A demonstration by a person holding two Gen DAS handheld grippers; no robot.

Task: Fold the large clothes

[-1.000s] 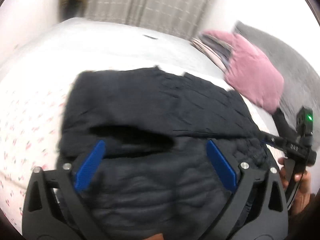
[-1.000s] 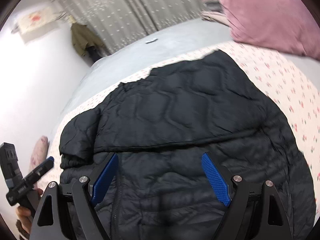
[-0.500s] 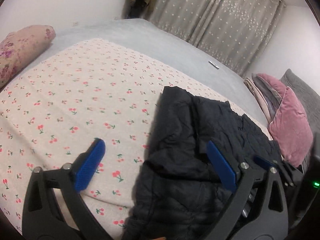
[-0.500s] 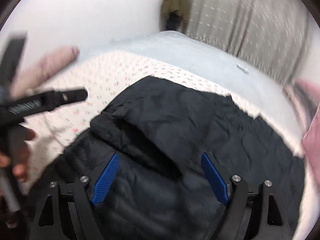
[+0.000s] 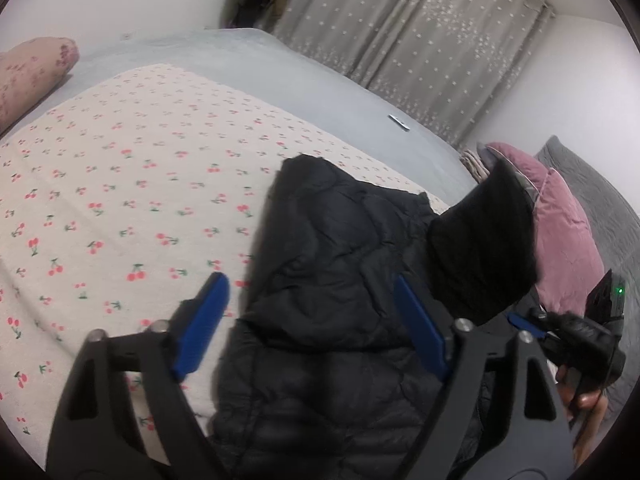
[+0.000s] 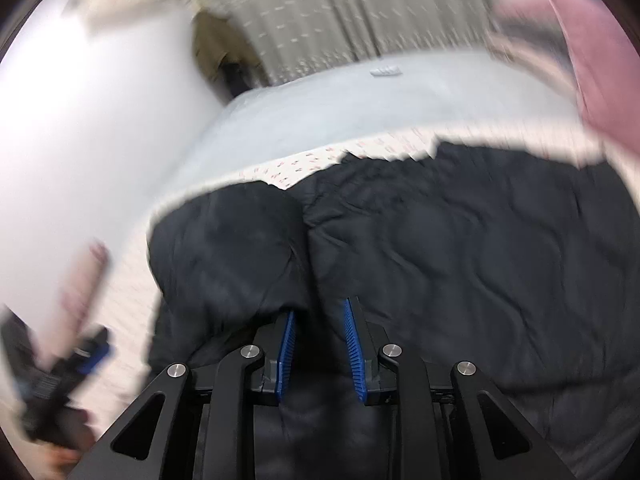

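Black quilted jacket [image 5: 340, 280] (rumpled) on bed

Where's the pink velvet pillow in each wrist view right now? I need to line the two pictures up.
Left wrist: the pink pillow sits at the right edge, past the black puffer jacket, partly hidden by a raised black flap.
Right wrist: the same pillow is a blurred patch in the top right corner.
Shared landmark: the small white object on the grey bedspread before the curtain.
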